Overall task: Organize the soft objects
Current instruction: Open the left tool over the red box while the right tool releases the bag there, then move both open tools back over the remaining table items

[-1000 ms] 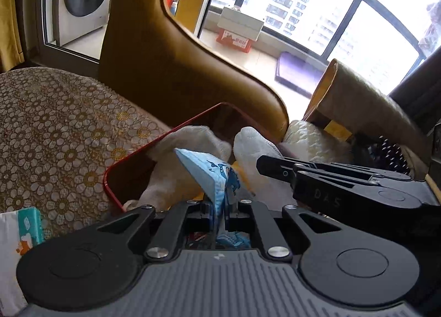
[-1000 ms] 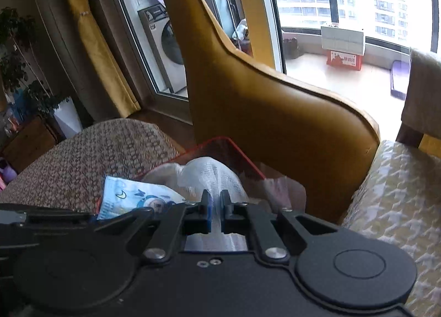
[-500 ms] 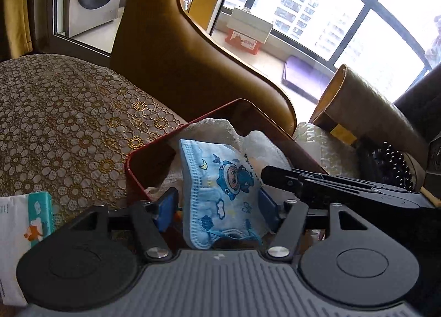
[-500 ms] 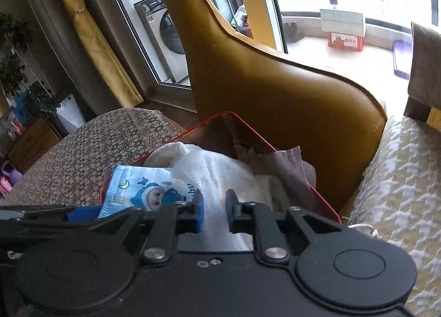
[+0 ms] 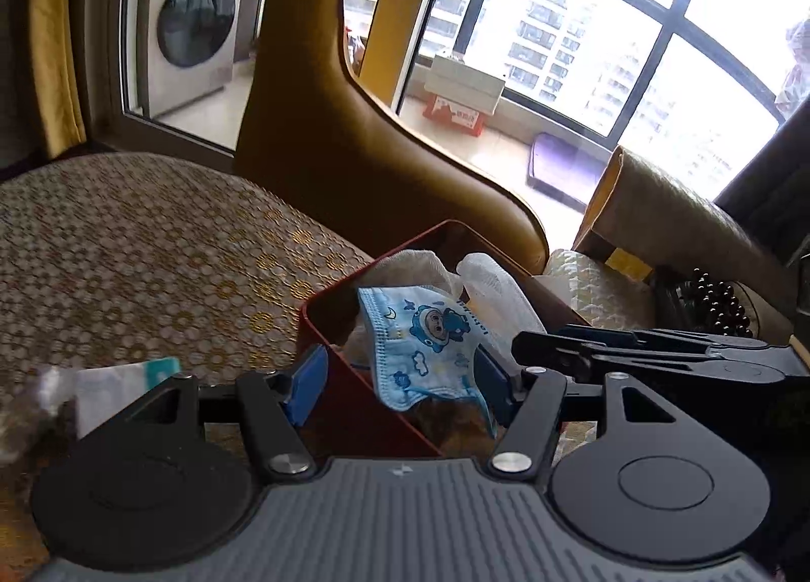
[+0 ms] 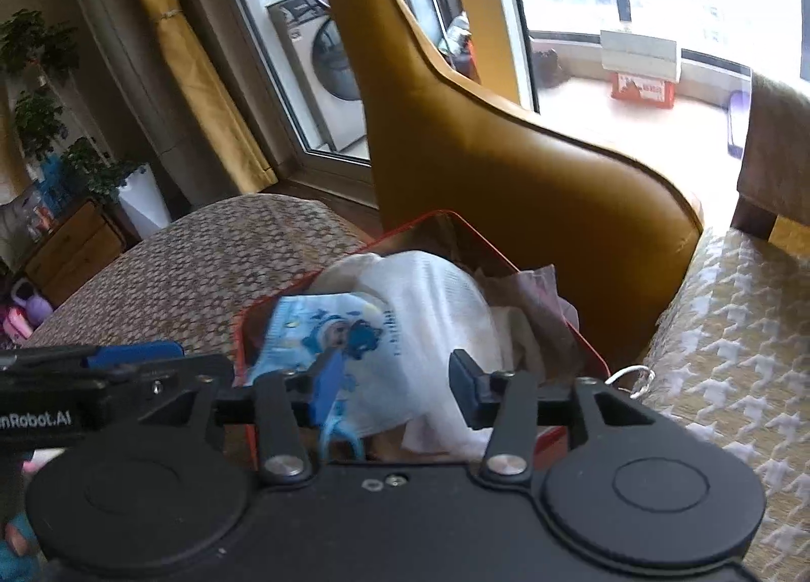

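We held both grippers over the red bin, the left gripper parted, the right gripper just opening, neither gripping. The child's mask lay inside: limp, light, best pinched by its edge.

The red bin hides its floor under the heap inside; its near wall passes behind the left gripper body at 6 o'clock. The white cloth is partly covered by the blue child's mask, whose lower ear loop blurs in the right wrist view. At 9 o'clock in the left view, a white packet is smeared, its print unreadable. The right gripper body blocks the bin's front edge.
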